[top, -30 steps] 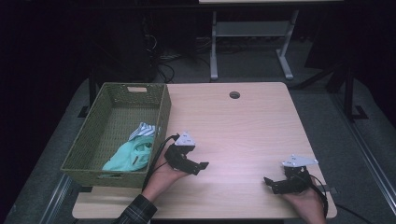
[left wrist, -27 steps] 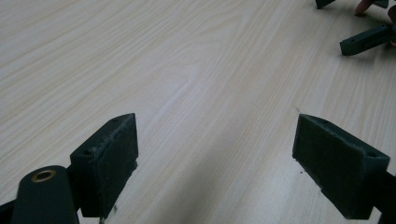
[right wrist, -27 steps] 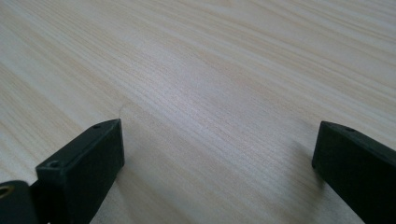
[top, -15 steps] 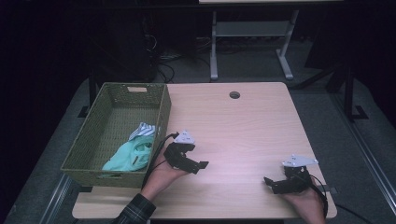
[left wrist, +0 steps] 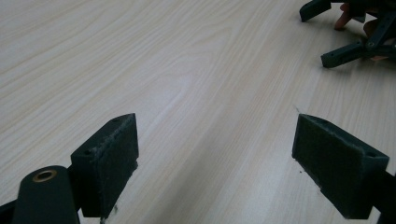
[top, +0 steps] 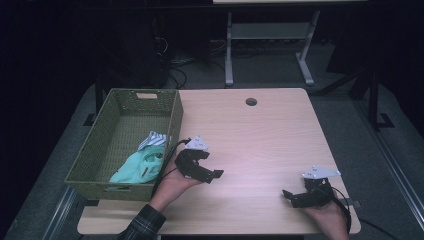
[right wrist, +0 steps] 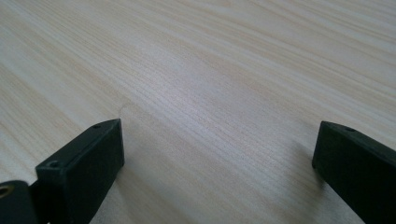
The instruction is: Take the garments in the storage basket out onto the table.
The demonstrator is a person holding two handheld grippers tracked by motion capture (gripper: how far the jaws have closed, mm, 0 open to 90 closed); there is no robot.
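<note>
I have both grippers low over bare desk point(top: 260, 140), jaws apart and holding nothing, parked for the next pick. My left gripper point(top: 209, 172) sits just beside the basket point(top: 120, 142), nearest the clothes point(top: 142, 162) lying inside; my right gripper point(top: 292, 197) waits well apart.

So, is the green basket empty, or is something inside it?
Not empty. The green basket holds a crumpled mint-green cloth and a striped cloth in its near right part; the rest of its floor is bare.
</note>
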